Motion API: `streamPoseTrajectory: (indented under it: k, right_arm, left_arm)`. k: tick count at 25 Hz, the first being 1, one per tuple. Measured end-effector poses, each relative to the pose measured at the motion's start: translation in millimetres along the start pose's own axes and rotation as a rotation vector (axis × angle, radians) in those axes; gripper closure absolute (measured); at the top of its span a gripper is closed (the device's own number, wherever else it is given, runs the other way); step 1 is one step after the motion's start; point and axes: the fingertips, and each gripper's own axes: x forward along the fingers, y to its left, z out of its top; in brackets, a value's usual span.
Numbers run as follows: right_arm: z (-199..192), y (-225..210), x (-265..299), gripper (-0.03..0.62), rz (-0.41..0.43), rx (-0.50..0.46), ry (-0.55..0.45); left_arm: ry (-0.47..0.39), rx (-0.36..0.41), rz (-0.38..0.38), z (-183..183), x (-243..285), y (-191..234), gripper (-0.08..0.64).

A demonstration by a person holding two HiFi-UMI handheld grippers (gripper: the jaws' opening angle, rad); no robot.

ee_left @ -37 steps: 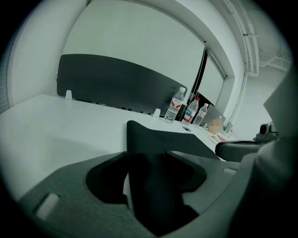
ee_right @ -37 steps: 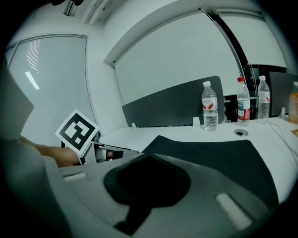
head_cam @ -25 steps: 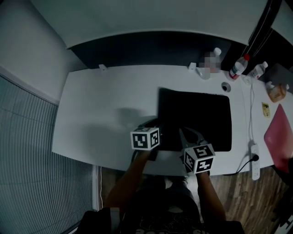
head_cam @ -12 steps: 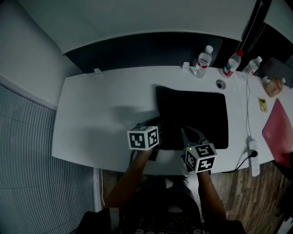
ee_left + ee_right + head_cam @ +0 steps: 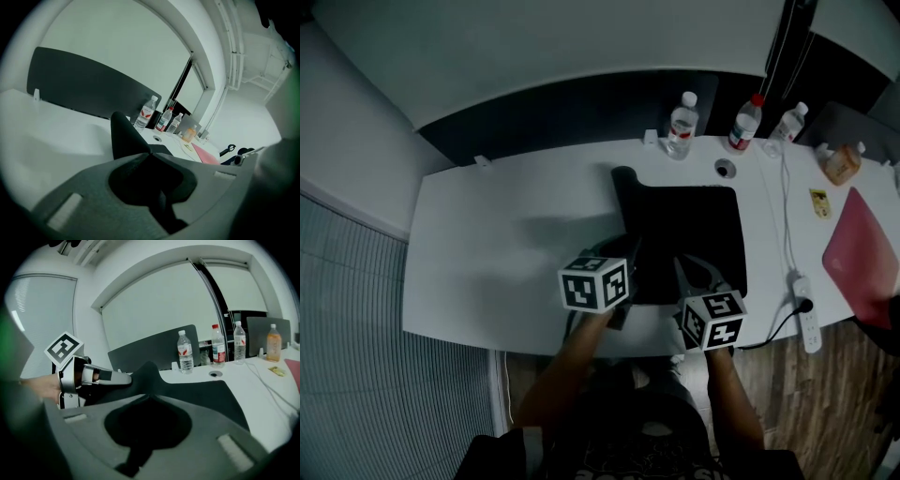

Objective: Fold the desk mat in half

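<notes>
Jet-black desk mat [image 5: 684, 234] against a plain white desk [image 5: 506, 253], bold black-and-white square patterns on the marker cubes [image 5: 593, 282], a pink folder [image 5: 861, 253], one red-capped clear bottle [image 5: 744, 123], an orange bottle [image 5: 842, 163], brown wood-grain floor [image 5: 825, 412].

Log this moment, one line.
left gripper: jaws just closed on desk mat, near edge | right gripper: shut on same edge | left side raised off desk

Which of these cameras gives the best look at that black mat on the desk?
The head view: it sees nearly the whole desk mat from above, its left side lifted. The left gripper view shows only a raised flap; the right gripper view shows the lifted edge and some flat surface.
</notes>
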Motion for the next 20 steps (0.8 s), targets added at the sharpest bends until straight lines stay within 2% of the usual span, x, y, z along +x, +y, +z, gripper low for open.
streamPoseTrajectory:
  k: [8,20]
  right_arm:
    - [2.6,-46.3,-30.4,0.586,-0.053,0.015,-0.023]
    - [8.5,-115.3,-66.4,0.586,-0.120,0.019,-0.038]
  left_arm:
    - [-0.016,0.041,-0.055,10.8,29.8,-57.7,0.538]
    - [0.010,0.078,-0.129,7.3,85.6,-129.5,0.538]
